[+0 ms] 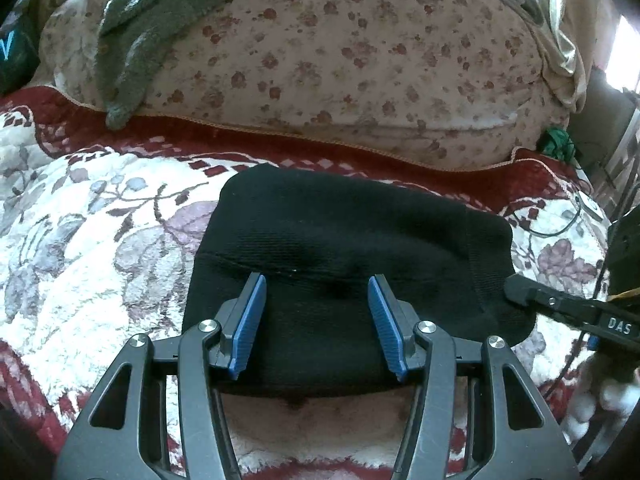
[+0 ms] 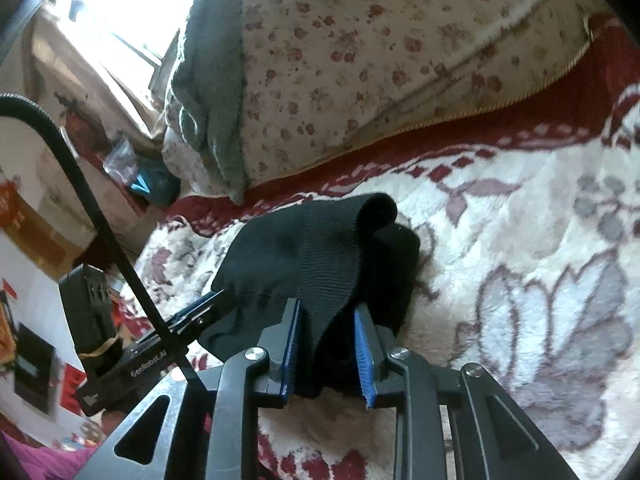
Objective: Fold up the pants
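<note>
The black pants (image 1: 340, 240) lie folded into a compact block on the bed, on a fleecy white blanket (image 1: 100, 216) with a red border and a grey-mauve flower print. Their far edge runs just short of the blanket's red band, and the near edge lies under the left tongs.

The left tongs (image 1: 317, 280) hover over the near half of the pants with their blue pads spread wide; nothing sits between them, and black cloth shows through the gap.

The right tongs (image 2: 327, 312) pinch the ribbed band of the pants at the block's right-hand end. In the right wrist view this band stands up off the bed between the pads and curls over at the top, so that end is lifted while the rest of the pants lies flat. From the left wrist view the right tongs reach in from the right edge and meet the pants at that same end.

Behind the pants a flowered pillow (image 1: 360, 60) fills the back of the bed, with a grey towel (image 1: 140, 28) draped over its left part. Open blanket spreads left of the pants and in front of them. To the right there is less room, where a thin cable (image 1: 560, 228) trails across the blanket.
</note>
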### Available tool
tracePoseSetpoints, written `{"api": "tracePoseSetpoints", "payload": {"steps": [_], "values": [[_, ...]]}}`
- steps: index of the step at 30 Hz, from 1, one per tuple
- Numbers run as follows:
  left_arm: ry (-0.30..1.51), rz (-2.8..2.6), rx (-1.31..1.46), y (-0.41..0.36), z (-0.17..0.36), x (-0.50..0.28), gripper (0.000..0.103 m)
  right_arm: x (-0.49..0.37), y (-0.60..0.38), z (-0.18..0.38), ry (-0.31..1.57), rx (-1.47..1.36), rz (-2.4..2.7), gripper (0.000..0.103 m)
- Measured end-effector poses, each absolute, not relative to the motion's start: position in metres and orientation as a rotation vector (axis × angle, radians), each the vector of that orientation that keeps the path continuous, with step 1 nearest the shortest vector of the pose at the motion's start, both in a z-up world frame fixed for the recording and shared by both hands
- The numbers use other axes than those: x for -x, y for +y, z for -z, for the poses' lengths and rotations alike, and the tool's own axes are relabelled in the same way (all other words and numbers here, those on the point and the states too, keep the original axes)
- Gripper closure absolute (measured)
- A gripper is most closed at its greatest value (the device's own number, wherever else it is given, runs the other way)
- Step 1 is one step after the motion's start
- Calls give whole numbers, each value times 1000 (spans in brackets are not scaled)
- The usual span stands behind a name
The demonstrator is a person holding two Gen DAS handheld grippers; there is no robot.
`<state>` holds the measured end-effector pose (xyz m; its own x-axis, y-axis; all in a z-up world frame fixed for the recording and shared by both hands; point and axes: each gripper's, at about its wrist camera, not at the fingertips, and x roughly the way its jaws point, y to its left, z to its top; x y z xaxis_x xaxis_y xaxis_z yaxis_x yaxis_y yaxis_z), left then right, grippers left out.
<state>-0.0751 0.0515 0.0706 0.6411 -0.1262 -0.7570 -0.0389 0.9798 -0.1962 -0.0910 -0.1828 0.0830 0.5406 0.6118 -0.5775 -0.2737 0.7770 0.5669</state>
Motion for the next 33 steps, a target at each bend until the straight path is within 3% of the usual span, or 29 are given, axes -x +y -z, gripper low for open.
{"api": "tracePoseSetpoints", "payload": {"steps": [6,10,13,15,25,28,33], "values": [[869,33,200,54,-78,79,51,100,-185,-104,804,-378,-498,76],[857,16,201,59,-85,81,51,102,-180,-114,780,-379,-509,64],[847,7,194,64,-90,83,51,100,-171,-117,781,-376,-518,62],[845,8,190,70,-94,84,51,99,-168,-117,782,-366,-505,52],[888,91,265,104,-91,74,49,84,-185,-87,864,-480,-444,47],[912,119,303,114,-83,65,49,79,-190,-76,882,-536,-467,42],[988,143,360,126,-58,48,49,66,-190,-58,916,-613,-506,41]]}}
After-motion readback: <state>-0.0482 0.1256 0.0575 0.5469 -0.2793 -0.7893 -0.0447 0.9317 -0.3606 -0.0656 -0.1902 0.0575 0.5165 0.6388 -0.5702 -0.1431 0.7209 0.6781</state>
